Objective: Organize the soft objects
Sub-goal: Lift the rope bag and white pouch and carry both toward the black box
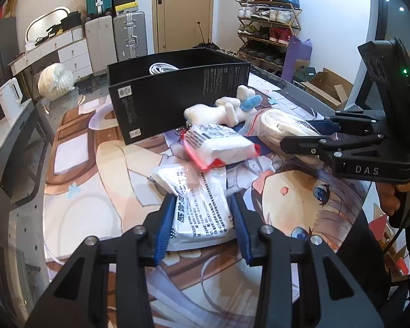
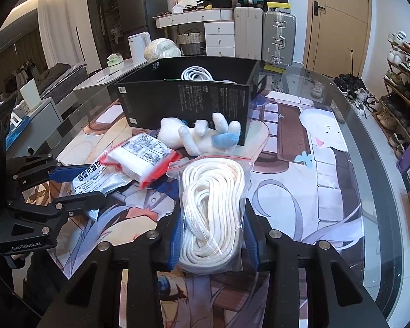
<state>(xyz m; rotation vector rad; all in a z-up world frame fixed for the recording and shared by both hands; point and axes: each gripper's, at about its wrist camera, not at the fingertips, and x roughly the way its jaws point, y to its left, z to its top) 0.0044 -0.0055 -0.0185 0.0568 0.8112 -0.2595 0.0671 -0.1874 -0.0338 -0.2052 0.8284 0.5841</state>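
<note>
Blue-padded left tongs (image 1: 202, 218) clamped on white printed sachet (image 1: 202, 207); right tongs (image 2: 213, 232) clamped on bagged white rope (image 2: 213, 205). Both packs near tabletop (image 2: 328, 191) near edge.

Left hand-held gripper (image 1: 202, 227): matte black angular frame, triangular cut-outs in both arms, silver round screws at joints, blue ribbed pads (image 1: 163, 227) along inner faces of fingers. Side of body lettered "GenRobot.AI" in pale print, seen from right wrist view.

Right hand-held gripper (image 2: 213, 235): same black frame, same silver screws, same blue ribbed pads (image 2: 177, 235). Side lettered "DAS" in grey. Black box-shaped housing behind it, small green light, thin black cable (image 1: 404, 218) trailing down.
</note>
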